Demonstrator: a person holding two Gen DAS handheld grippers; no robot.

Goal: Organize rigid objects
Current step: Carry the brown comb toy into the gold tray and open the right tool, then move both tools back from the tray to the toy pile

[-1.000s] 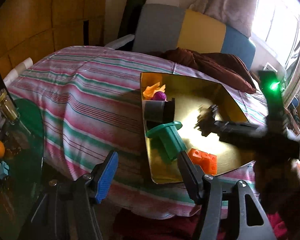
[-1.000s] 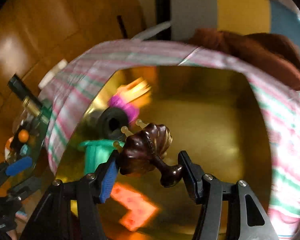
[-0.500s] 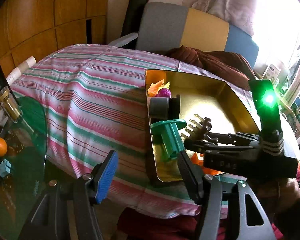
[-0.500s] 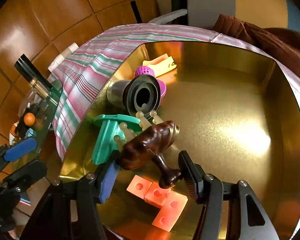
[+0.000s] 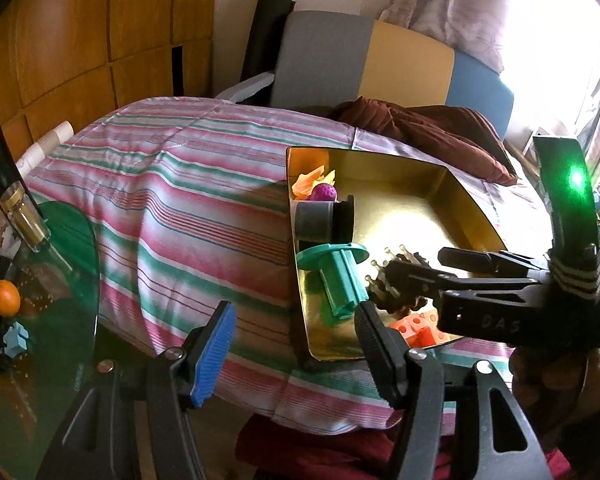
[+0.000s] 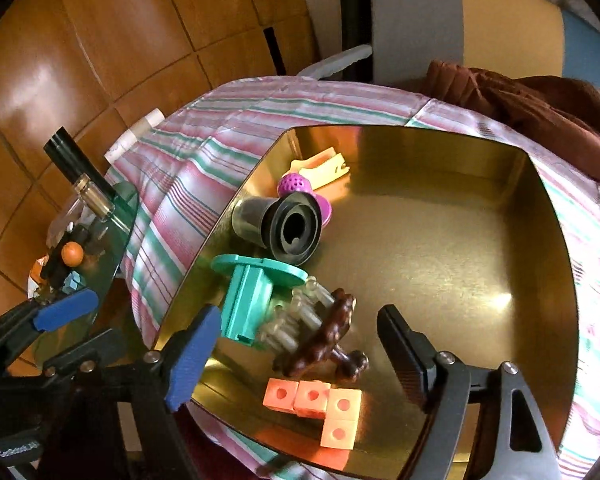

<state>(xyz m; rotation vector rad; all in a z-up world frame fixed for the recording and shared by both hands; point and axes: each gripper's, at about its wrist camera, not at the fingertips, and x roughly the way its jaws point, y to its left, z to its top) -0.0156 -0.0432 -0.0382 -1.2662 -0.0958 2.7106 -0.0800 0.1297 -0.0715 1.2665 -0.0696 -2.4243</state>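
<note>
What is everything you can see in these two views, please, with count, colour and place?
tray: one, gold, on the bedspread
brush: one, dark brown with clear bristles, in the tray beside the spool, free of the jaws
spool: one, teal, on its side in the tray
cup: one, black and grey, on its side in the tray
ball: one, purple, tray's far corner
blocks: one L-shaped piece, orange, tray's near edge
bedspread: one, striped pink, green, white
orange: one, on a glass table
left gripper: black, open, empty
right gripper: black, open, jaws just widened

Brown brush (image 6: 320,344) in gold tray (image 6: 440,264), right gripper (image 6: 300,344) unclamped.
</note>
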